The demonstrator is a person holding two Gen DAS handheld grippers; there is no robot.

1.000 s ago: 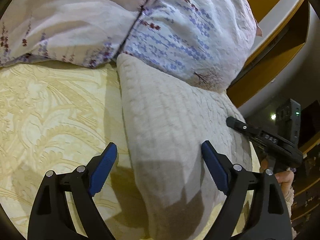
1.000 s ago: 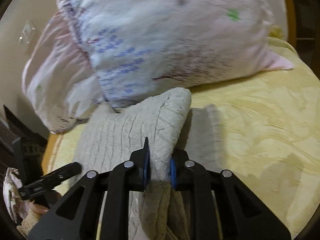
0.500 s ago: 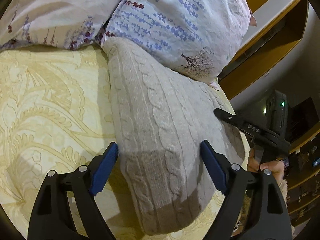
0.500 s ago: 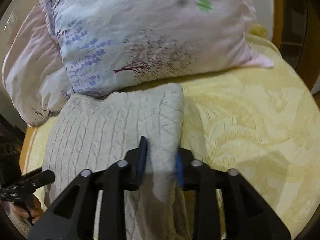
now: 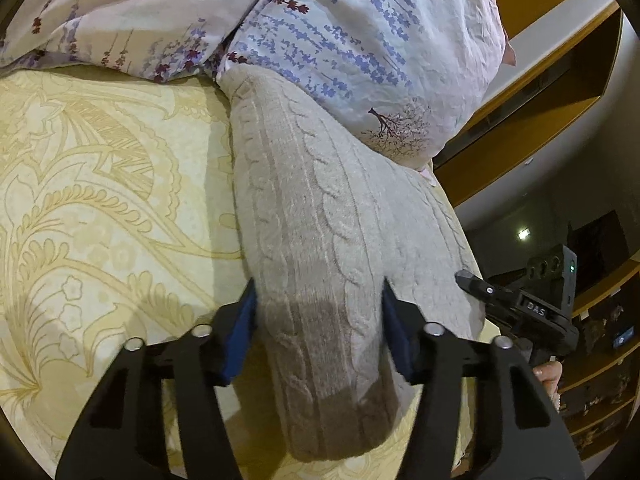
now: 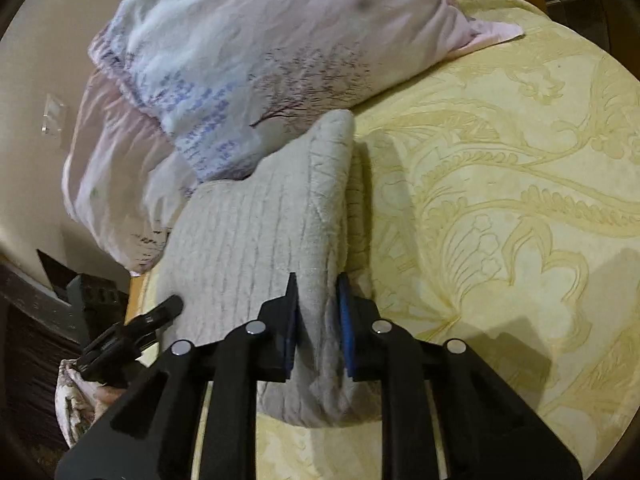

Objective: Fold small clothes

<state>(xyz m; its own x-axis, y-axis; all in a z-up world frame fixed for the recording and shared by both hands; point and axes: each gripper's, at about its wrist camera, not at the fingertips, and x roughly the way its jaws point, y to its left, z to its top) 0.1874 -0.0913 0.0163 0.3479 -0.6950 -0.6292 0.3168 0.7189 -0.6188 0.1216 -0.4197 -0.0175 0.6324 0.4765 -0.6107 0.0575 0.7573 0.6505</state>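
Observation:
A beige cable-knit garment lies folded on the yellow patterned bedspread, its far end against the floral pillows. My left gripper straddles its near folded edge, the blue pads touching the fabric on both sides with a thick bunch between them. In the right wrist view the same garment runs away from me, and my right gripper is closed on its right folded edge. Each gripper shows in the other's view: the right one and the left one.
Two floral pillows lie at the head of the bed, also in the right wrist view. A wooden headboard and shelf stand to the right. The bed edge is by the garment's left side.
My left gripper's jaws have closed in from wide open onto the garment's fold. The right gripper's jaws loosened slightly half a second ago and again grip the fold; both moved a little.

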